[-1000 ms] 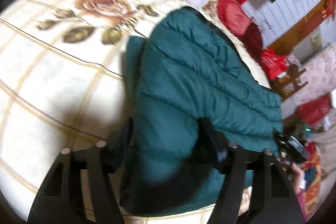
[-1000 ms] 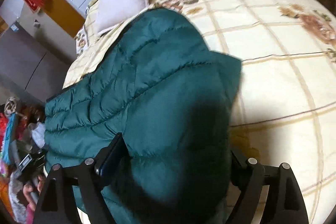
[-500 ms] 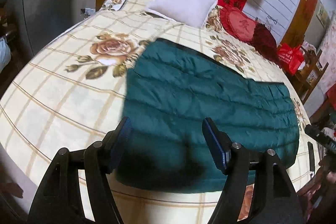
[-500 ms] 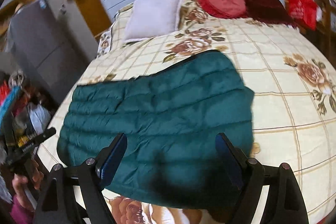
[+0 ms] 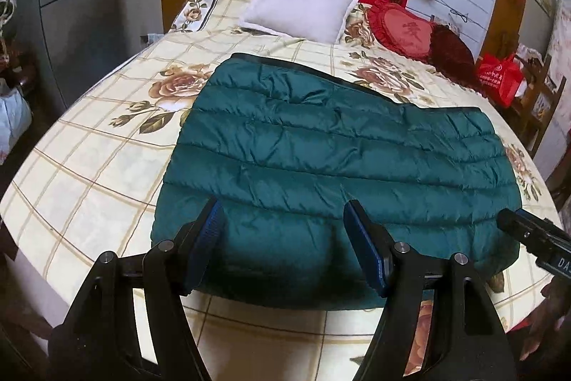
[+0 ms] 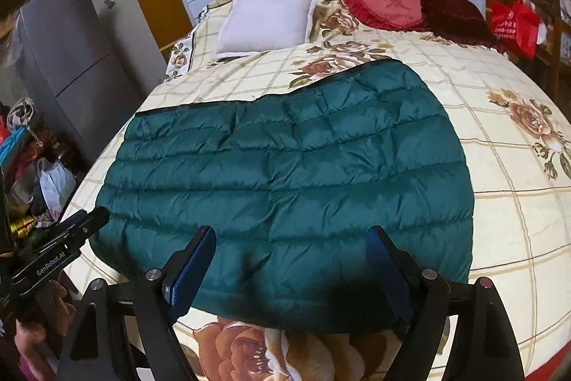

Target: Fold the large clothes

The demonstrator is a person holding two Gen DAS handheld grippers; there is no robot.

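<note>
Left wrist view: we see a white pillow (image 5: 301, 6) beyond the green jacket (image 5: 332, 166) on the bed (image 5: 89, 174); both the left hand-held gripper (image 5: 282, 245) and the right hand-held gripper (image 6: 289, 270) hang apart, empty.

Both views are sharp and evenly, fairly brightly lit, with heavy fisheye bending and black corners, and soft tool shadows darkening the quilted jacket (image 5: 332, 159) at lower centre.
</note>
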